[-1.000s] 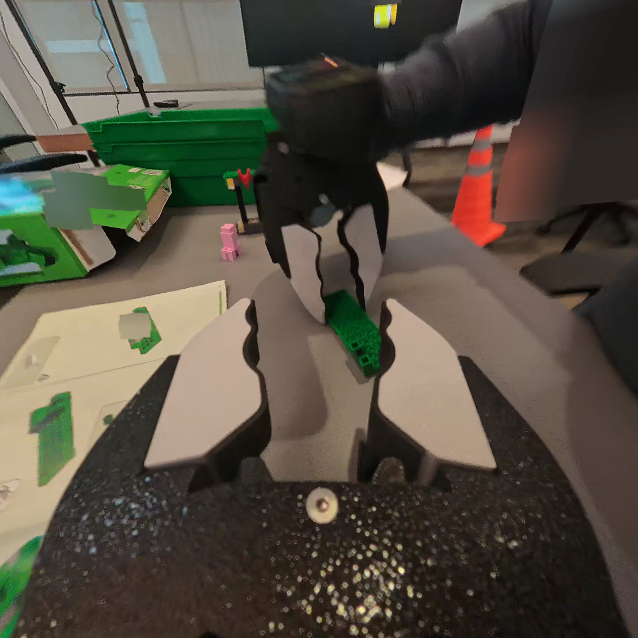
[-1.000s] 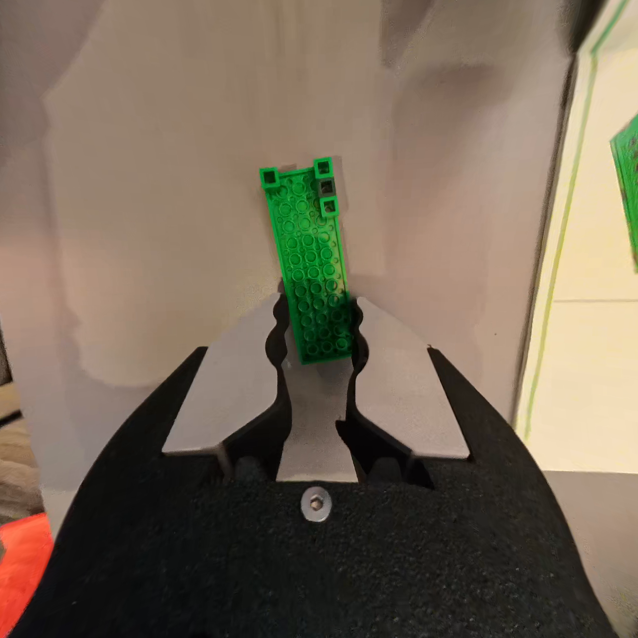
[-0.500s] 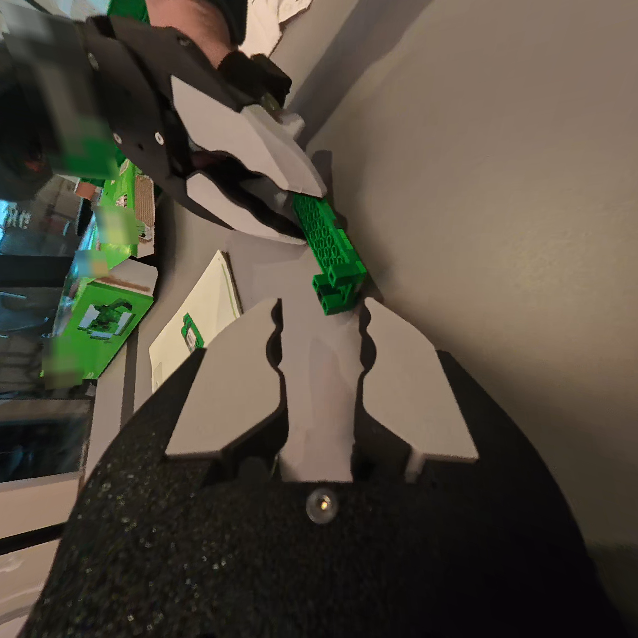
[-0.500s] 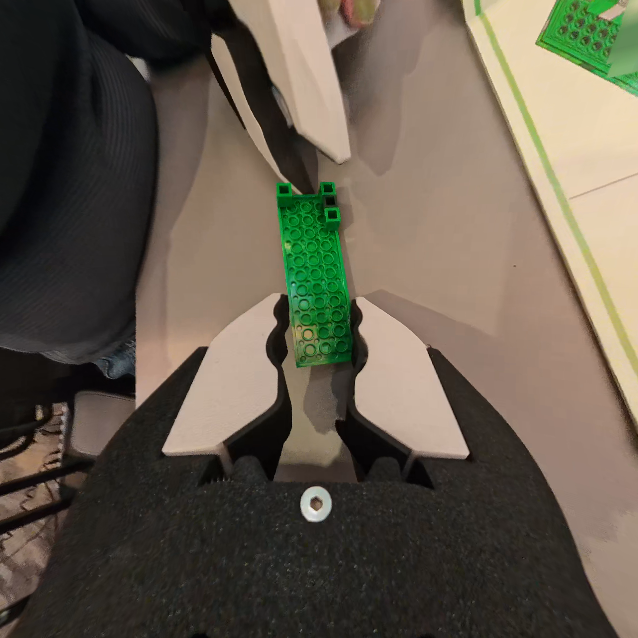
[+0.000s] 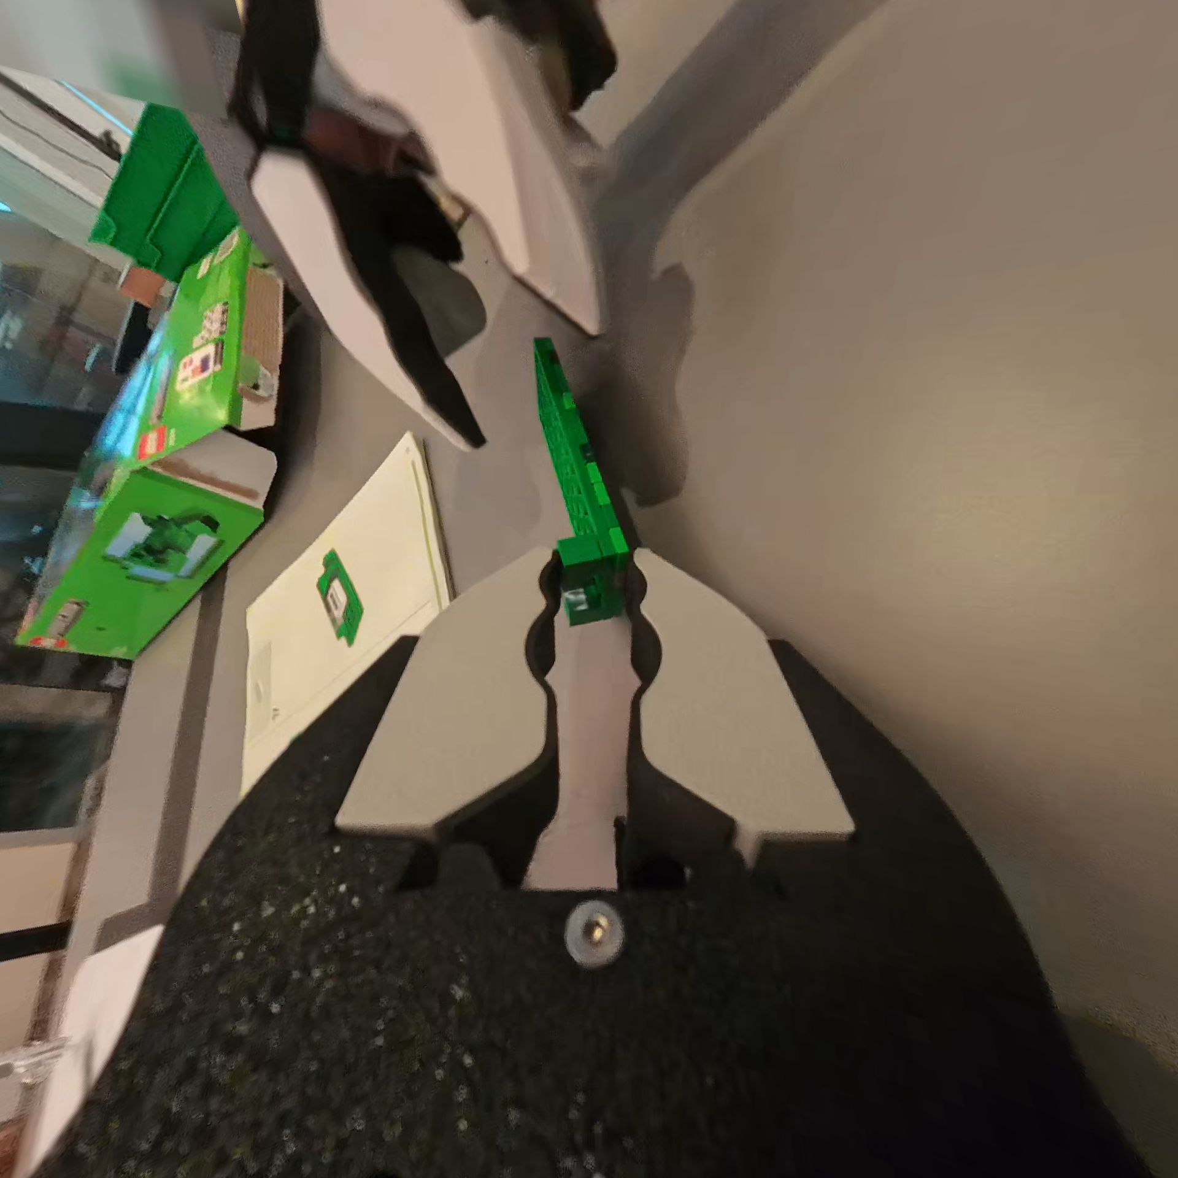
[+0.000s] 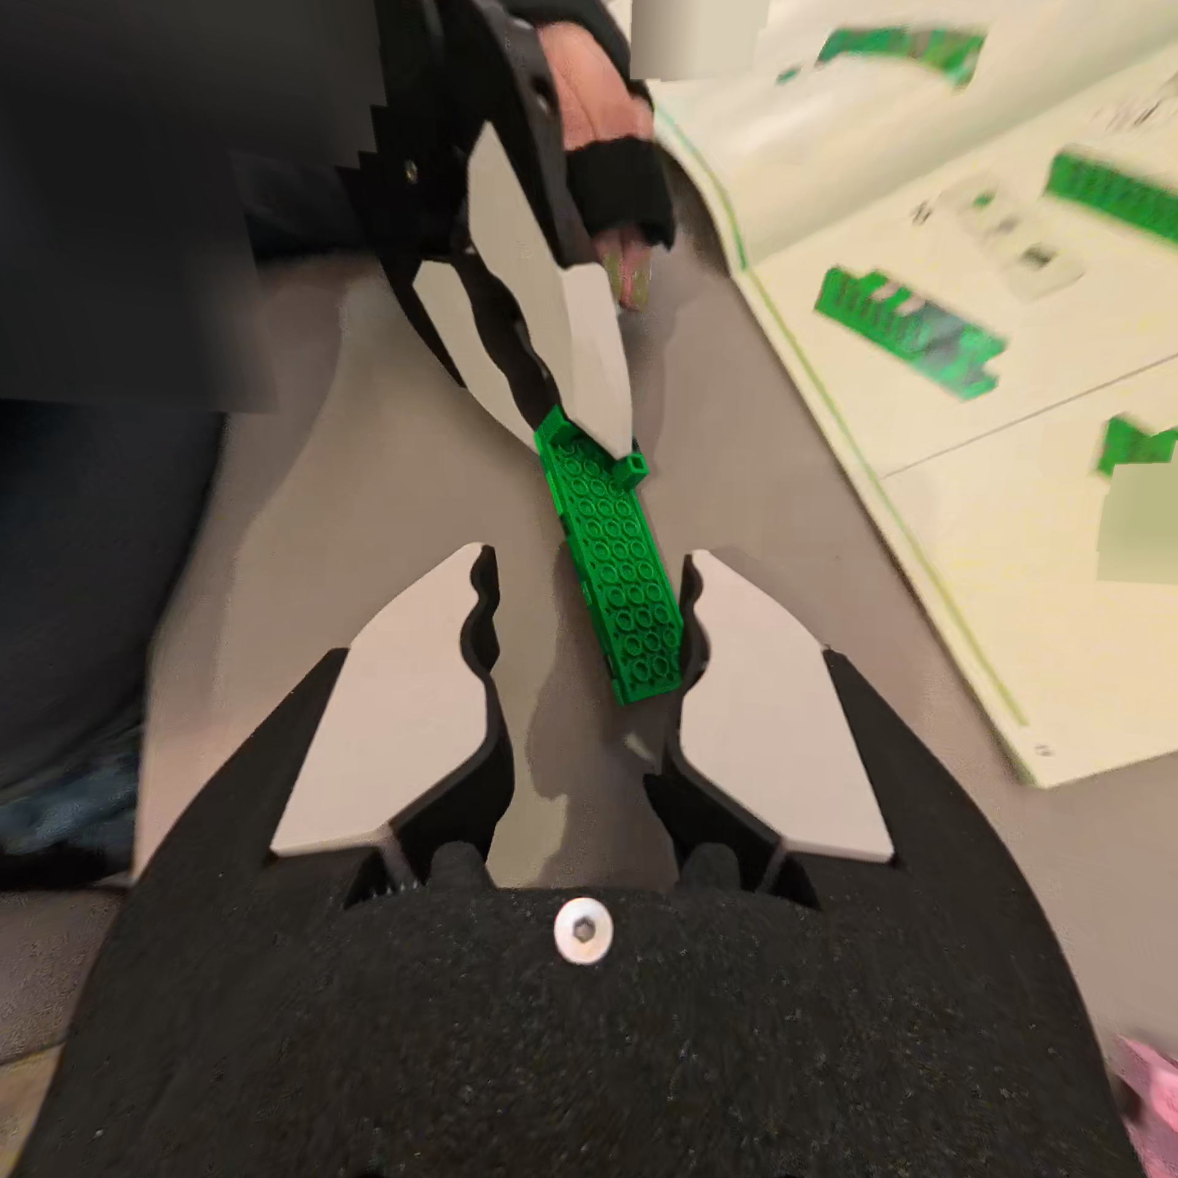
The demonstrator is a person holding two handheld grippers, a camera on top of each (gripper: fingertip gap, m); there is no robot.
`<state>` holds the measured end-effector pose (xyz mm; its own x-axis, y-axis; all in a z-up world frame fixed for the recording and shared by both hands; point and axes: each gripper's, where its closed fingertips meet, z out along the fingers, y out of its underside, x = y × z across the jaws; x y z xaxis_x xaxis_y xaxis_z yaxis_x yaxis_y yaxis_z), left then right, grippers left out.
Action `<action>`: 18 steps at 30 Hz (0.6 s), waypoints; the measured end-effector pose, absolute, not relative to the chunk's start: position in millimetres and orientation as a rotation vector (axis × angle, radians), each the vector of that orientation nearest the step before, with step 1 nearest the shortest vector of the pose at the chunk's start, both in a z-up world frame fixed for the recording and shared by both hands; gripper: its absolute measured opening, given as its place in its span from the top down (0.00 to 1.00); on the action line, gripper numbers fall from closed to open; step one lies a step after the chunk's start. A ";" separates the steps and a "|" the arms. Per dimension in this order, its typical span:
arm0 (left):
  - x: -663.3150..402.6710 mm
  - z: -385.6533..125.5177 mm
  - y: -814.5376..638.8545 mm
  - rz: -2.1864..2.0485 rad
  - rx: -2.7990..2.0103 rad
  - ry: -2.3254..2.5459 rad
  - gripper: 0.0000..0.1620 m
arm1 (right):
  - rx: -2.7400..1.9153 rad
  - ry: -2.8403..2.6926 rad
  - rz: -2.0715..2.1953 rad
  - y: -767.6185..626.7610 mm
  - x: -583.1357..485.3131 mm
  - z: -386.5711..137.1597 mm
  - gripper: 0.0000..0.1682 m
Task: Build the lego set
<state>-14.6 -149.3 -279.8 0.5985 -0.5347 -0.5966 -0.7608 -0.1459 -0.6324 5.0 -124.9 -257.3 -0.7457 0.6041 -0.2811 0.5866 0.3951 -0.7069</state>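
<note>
A long green studded plate [image 6: 615, 561] with small green bricks at one end is the piece in play. My left gripper [image 5: 589, 561] is shut on that brick end of the plate [image 5: 574, 459], which runs away from it. In the right wrist view the left gripper [image 6: 574, 427] pinches the plate's far end. My right gripper [image 6: 586, 561] is open. The plate's near end lies between its fingers, close to the right finger [image 6: 733, 637]. The open right gripper [image 5: 532, 382] also shows at the top of the left wrist view.
An open instruction booklet [image 6: 956, 478] lies on the grey table [image 6: 382, 446] to the right of the plate and shows in the left wrist view [image 5: 344, 605] too. Green set boxes [image 5: 146, 529] and green bins [image 5: 159, 191] stand beyond it. A pink piece [image 6: 1147, 1096] is at the right wrist view's corner. The gap from one gripper's tips to the other's is roughly 5 cm.
My right gripper has opened and let go of the plate. My left gripper has closed on the plate's brick end. The plate now sits off-centre between the right fingers.
</note>
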 end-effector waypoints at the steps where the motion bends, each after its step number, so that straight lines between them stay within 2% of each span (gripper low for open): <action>1: -16.6 -279.4 -149.4 0.256 -1.827 1.027 0.89 | -1.060 -2.578 1.216 -125.8 3.7 -255.9 0.67; 6: -20.6 -270.6 -150.7 0.123 -1.823 0.913 0.89 | -0.719 -2.445 0.618 -117.9 -3.0 -268.2 0.72; 10: -21.3 -266.3 -151.7 0.086 -1.808 0.887 0.89 | -0.540 -2.374 0.296 -109.6 -11.6 -281.6 0.77; 13: -21.1 -265.2 -152.4 0.079 -1.801 0.886 0.89 | -0.452 -2.309 0.190 -108.5 -20.6 -284.4 0.84; 15: -21.5 -264.3 -152.4 0.078 -1.798 0.880 0.85 | -0.422 -2.287 0.155 -109.7 -24.4 -286.0 0.94; 18: -28.1 -258.8 -148.0 0.122 -1.785 0.816 0.80 | -0.448 -2.255 0.116 -106.7 -29.4 -283.4 0.96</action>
